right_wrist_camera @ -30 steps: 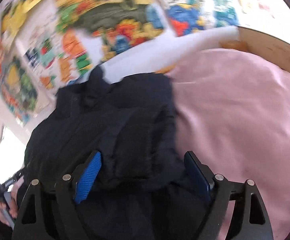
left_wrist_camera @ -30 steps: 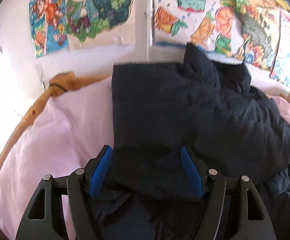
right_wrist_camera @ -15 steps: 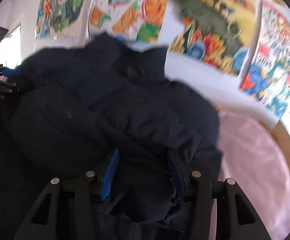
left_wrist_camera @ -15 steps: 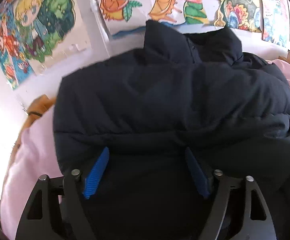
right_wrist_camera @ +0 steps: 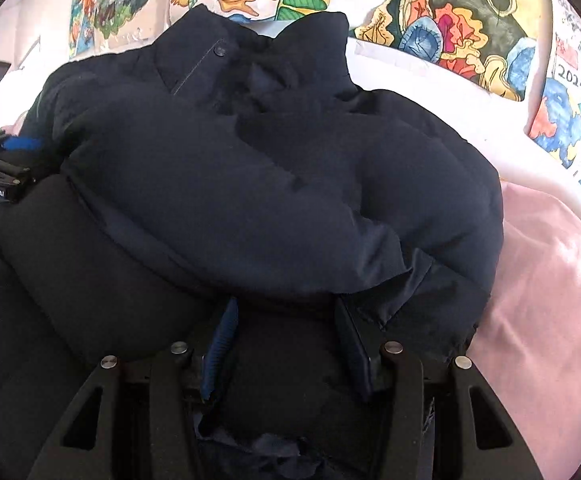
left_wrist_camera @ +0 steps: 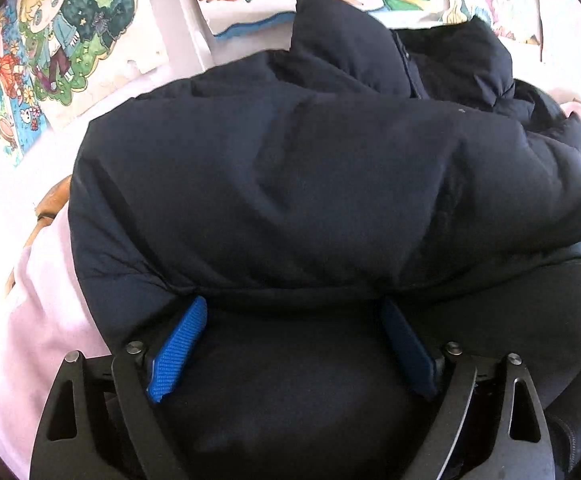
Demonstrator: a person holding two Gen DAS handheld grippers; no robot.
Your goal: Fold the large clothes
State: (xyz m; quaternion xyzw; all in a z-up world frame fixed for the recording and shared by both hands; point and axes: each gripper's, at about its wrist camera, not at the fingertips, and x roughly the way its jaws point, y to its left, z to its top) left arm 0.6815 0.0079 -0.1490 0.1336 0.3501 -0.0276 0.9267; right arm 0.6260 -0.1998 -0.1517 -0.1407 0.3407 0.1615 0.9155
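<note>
The puffy navy jacket (left_wrist_camera: 330, 184) lay on the pink bed sheet (right_wrist_camera: 550, 300), collar toward the postered wall (right_wrist_camera: 430, 68), long axis crosswise — its springy fold could rebound. The left hand-held gripper (left_wrist_camera: 294, 344) was opening around fabric; the right hand-held gripper (right_wrist_camera: 286, 344) pinched a bunch.

Left tongs (left_wrist_camera: 292, 312) opening, dark puffy jacket (left_wrist_camera: 330, 184) bulging between pads, pink sheet (left_wrist_camera: 46, 312) beneath

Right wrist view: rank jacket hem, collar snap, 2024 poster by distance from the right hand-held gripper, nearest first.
1. Jacket hem, folded edge right at the right hand-held gripper.
2. Collar snap, far end of the jacket, upper left.
3. 2024 poster, on the wall, upper right.
</note>
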